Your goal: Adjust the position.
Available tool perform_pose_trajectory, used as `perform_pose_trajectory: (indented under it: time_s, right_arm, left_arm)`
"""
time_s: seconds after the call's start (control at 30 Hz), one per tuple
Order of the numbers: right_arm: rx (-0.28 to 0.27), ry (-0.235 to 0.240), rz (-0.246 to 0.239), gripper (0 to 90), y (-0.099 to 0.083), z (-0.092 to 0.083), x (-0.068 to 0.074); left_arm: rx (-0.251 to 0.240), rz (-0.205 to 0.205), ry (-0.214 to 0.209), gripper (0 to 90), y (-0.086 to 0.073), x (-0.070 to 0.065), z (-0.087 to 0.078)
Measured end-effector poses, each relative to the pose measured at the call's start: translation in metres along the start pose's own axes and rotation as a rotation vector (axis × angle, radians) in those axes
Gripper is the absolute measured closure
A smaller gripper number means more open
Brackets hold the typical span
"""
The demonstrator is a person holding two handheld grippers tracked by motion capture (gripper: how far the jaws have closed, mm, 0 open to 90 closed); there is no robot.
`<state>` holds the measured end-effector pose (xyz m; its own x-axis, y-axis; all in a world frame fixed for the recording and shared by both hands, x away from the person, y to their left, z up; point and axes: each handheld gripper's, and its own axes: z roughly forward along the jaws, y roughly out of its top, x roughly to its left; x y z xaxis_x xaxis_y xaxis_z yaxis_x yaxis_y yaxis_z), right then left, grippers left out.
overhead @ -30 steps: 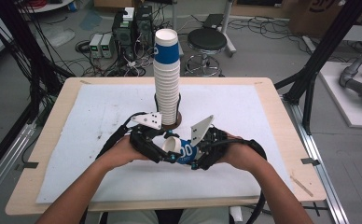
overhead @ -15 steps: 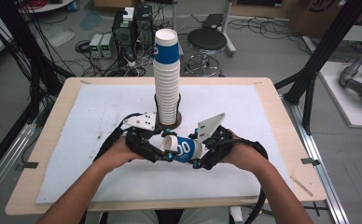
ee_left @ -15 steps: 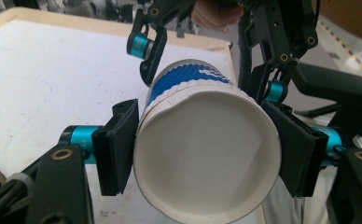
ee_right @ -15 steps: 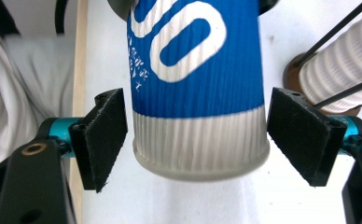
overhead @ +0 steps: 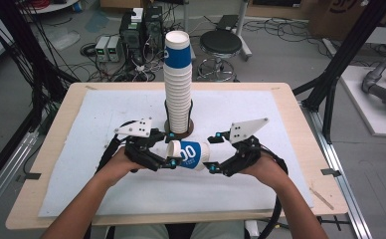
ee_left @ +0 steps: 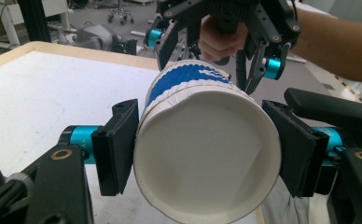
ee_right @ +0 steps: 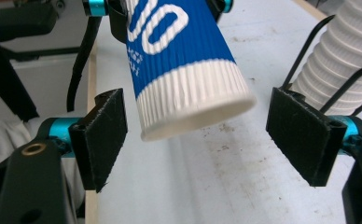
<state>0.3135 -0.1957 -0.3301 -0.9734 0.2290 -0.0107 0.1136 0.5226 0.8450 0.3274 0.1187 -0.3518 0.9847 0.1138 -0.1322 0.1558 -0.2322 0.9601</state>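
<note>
High view: blue-and-white ribbed paper cup sideways between left gripper and right gripper; left gripper view: pads squeezing rim, clamped tight; right gripper view: jaws wide apart, base loose between them, so could sag or crush.

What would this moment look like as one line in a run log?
left gripper: shut on paper cup, near its rim | right gripper: jaws open around cup's base, not touching | cup stack: upright in holder behind
</note>
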Motion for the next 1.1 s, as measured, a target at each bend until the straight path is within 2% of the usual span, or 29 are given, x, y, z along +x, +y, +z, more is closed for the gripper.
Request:
perform_pose_trajectory:
  time_s: [0.2, 0.4, 0.6, 0.77, 1.1]
  right_arm:
    - [-0.089, -0.020, 0.048, 20.9, -0.015, -0.004, 0.000]
    - [-0.144, -0.038, 0.090, 20.5, -0.029, -0.006, 0.002]
    - [-0.195, -0.044, 0.117, 20.5, -0.039, -0.005, 0.004]
    - [-0.236, -0.037, 0.117, 20.5, -0.045, -0.003, 0.006]
    - [-0.262, -0.010, 0.135, 20.5, -0.049, 0.005, 0.009]
  left_arm:
    - [-0.048, -0.002, 0.005, 30.3, -0.002, 0.000, -0.006]
    - [-0.085, 0.006, 0.007, 30.3, -0.005, 0.001, -0.008]
    - [-0.109, 0.014, -0.003, 30.4, -0.008, 0.000, -0.008]
    - [-0.126, 0.022, -0.017, 30.4, -0.008, -0.001, -0.008]
    - [-0.156, 0.020, -0.037, 30.4, -0.017, -0.002, -0.008]
